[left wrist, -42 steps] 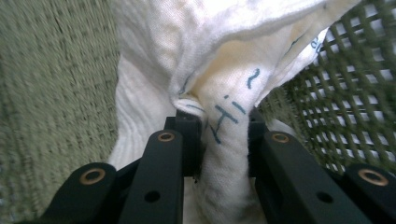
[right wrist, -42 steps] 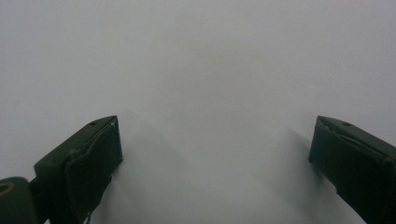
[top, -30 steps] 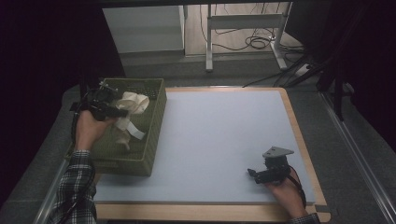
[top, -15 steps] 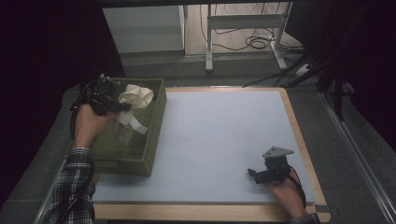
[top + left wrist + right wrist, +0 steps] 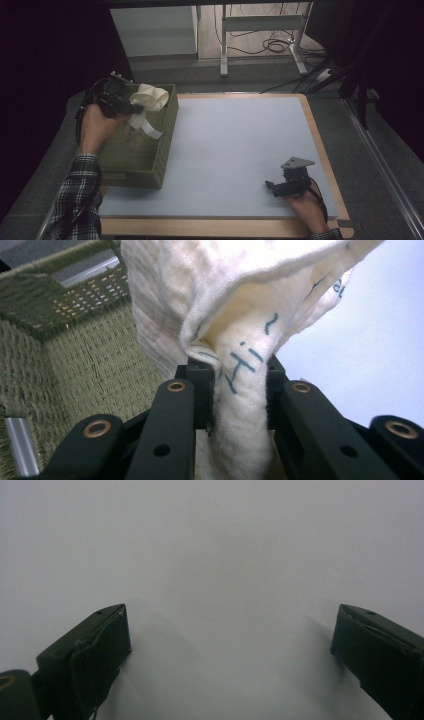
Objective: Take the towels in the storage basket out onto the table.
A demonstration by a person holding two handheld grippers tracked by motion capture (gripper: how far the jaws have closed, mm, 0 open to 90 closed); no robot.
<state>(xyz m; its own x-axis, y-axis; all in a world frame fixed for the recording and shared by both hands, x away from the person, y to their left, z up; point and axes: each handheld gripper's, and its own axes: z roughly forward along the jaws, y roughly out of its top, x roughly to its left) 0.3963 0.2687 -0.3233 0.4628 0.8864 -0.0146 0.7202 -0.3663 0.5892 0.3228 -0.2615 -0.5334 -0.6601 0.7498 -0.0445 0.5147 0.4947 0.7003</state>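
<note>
My left gripper (image 5: 134, 107) is shut on a crumpled white cloth (image 5: 148, 98) and holds it up over the far end of the green woven basket (image 5: 162, 145). A strip of the cloth hangs down into the basket. In the left gripper view the cloth (image 5: 240, 330), marked with blue writing, is pinched between the two black jaws of the left gripper (image 5: 235, 382), with the basket wall (image 5: 85, 355) behind. My right gripper (image 5: 270, 186) rests on the pale mat (image 5: 235, 145) near the front right, open and holding nothing; its fingers (image 5: 97, 650) stand wide apart over bare mat.
The basket sits at the left edge of the mat on a wooden-rimmed table (image 5: 320, 150). A metallic cylinder (image 5: 20, 445) lies low in the basket. Table legs and cables (image 5: 270, 45) are on the floor beyond.
The left gripper has lifted the cloth up and towards the far end of the basket. The right gripper has stayed still.
</note>
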